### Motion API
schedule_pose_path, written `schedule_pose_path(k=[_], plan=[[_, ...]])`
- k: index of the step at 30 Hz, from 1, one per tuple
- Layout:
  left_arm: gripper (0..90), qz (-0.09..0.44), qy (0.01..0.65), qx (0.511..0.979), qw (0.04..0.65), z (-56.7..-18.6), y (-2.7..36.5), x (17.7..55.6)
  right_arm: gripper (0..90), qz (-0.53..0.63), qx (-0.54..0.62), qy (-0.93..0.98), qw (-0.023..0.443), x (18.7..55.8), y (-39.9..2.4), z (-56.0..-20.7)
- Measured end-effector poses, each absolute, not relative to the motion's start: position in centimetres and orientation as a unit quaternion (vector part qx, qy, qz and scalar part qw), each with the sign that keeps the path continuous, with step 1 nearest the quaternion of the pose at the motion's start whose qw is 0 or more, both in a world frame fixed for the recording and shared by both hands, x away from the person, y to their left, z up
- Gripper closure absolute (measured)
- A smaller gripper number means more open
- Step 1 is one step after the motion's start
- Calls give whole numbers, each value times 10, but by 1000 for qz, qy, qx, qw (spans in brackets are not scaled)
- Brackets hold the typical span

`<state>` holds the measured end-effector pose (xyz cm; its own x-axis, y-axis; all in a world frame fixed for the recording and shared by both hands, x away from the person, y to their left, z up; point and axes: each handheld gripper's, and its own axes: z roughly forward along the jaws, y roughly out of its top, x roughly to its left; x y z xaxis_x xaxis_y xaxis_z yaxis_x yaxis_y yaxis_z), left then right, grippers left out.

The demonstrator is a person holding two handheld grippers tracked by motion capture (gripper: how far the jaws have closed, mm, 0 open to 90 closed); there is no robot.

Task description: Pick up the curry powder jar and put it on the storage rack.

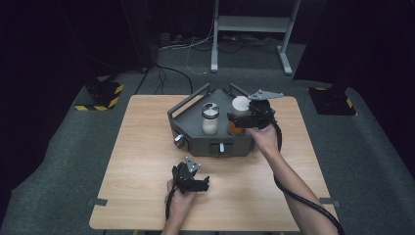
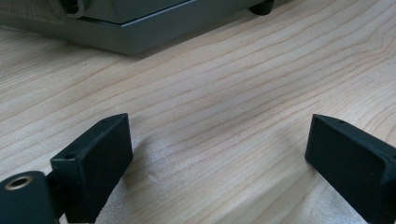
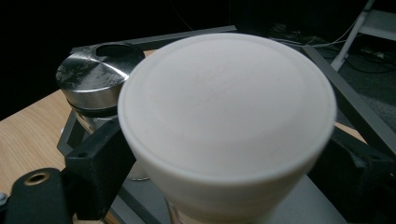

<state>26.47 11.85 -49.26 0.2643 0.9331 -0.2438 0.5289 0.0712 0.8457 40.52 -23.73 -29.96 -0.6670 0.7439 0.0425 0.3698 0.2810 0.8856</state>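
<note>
Right gripper view: right gripper (image 3: 224,182) has its jaws either side of the white-lidded jar (image 3: 227,116), just under the lid. Left pad sits close to the jar wall, right pad is half hidden behind the lid (can't confirm contact on either side), so I read the jaws as spread around the jar, not pinching it. Jar stands upright in the grey tray (image 3: 348,81). Just beside it, on the left of this view, is the steel-lidded shaker (image 3: 95,77), also upright.

High view: right gripper (image 1: 234,119) is at the tray's (image 1: 188,105) right half, with the white-lidded jar (image 1: 239,105) between its jaws; amber contents are visible low in the jar. Steel-lidded shaker (image 1: 210,117) is left of it, near but apart. Tray sits at the far middle of the wooden table (image 1: 147,161).

Left gripper (image 1: 203,185) is near the table's front edge, well apart from the tray. Left gripper view: left gripper (image 2: 219,149) jaws spread wide with bare table (image 2: 210,84) between them, tray base (image 2: 130,32) farther off.
</note>
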Motion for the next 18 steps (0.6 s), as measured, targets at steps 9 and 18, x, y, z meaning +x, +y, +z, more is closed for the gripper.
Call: schedule_pose_path(k=[9,18], plan=[[76,217,566,646,464,-492,119,265,126,478,355,779,194,399,-246,-304],[80,218,566,645,464,-493,119,265,126,475,356,781,193,391,-255,-309]])
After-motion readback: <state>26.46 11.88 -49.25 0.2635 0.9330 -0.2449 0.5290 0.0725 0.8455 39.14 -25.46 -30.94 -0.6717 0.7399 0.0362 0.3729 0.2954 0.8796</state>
